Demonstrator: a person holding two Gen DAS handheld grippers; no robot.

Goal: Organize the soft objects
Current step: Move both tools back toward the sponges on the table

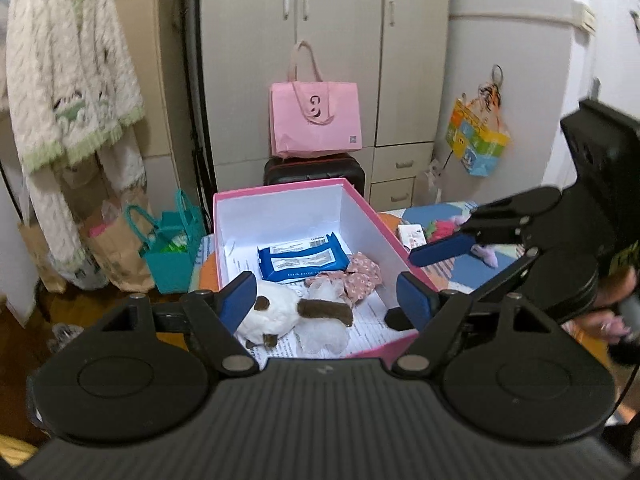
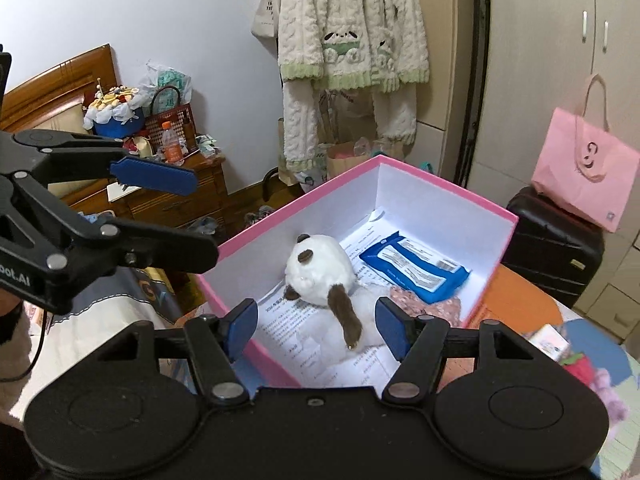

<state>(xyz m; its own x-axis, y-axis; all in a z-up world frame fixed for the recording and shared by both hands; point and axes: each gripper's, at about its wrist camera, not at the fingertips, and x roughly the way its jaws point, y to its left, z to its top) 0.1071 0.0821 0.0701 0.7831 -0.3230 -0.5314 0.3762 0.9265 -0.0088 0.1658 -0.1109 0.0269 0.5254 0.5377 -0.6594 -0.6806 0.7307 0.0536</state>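
Both-handed, the left gripper [image 1: 326, 294] and right gripper [image 2: 316, 322] hang released, nothing between their pads, above the pink box [image 2: 444, 184]. Inside lie the plush dog [image 2: 320, 276], the blue wipes pack [image 2: 416, 266] and a floral cloth [image 1: 362, 276]; its print is unreadable.

My box [image 2: 256, 236] is pink outside, white inside — holding a white-and-brown plush [image 2: 324, 280], a blue wipes pack [image 2: 416, 268], pink floral cloth [image 1: 362, 276].

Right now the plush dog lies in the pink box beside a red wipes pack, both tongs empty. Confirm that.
Not quite: the wipes pack is blue, as the right wrist view shows. The plush dog does lie in the pink box, and both tongs are empty.
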